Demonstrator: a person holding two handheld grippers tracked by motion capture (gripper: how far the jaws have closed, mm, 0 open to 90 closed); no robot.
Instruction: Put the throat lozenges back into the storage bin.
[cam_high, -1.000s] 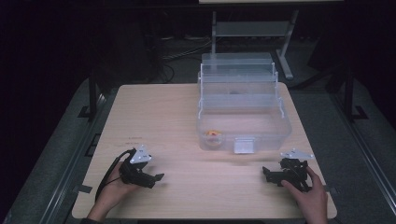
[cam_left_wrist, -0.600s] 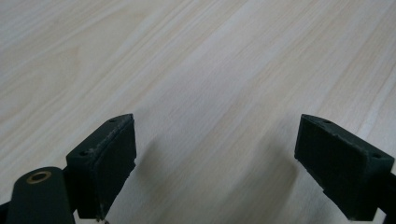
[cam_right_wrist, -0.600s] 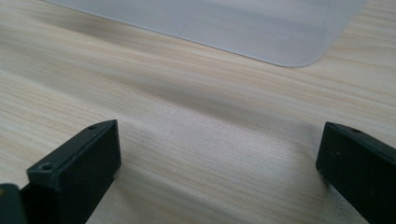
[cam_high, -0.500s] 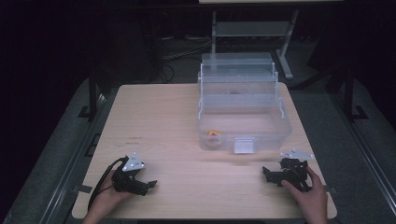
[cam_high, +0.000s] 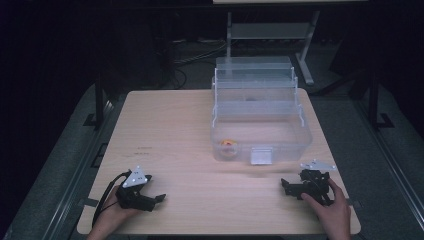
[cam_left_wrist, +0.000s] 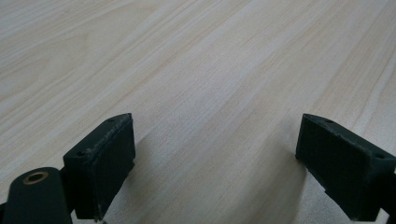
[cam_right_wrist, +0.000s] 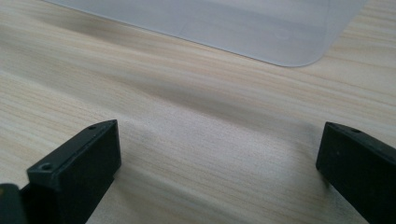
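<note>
From the high view, a clear box (cam_high: 260, 127) with stepped tiers stands on the far right part of the bench (cam_high: 170, 135), and a small orange thing (cam_high: 229, 143) lies inside its lower tray at the near left corner, behind a pale latch (cam_high: 261, 155) on the box's front wall. The left tool (cam_high: 159, 198) sits near the bench's near edge, well to the near left of the box, gripped by the left hand (cam_high: 107, 220). The right tool (cam_high: 283, 184) sits just near and right of the box, held by the right hand (cam_high: 332, 212). In the left gripper view, the left tool (cam_left_wrist: 215, 163) has its jaws spread wide over bare wood. In the right gripper view, the right tool (cam_right_wrist: 217, 163) is likewise spread with nothing between the jaws, and the box (cam_right_wrist: 224, 23) shows beyond them as a frosted rounded corner.
</note>
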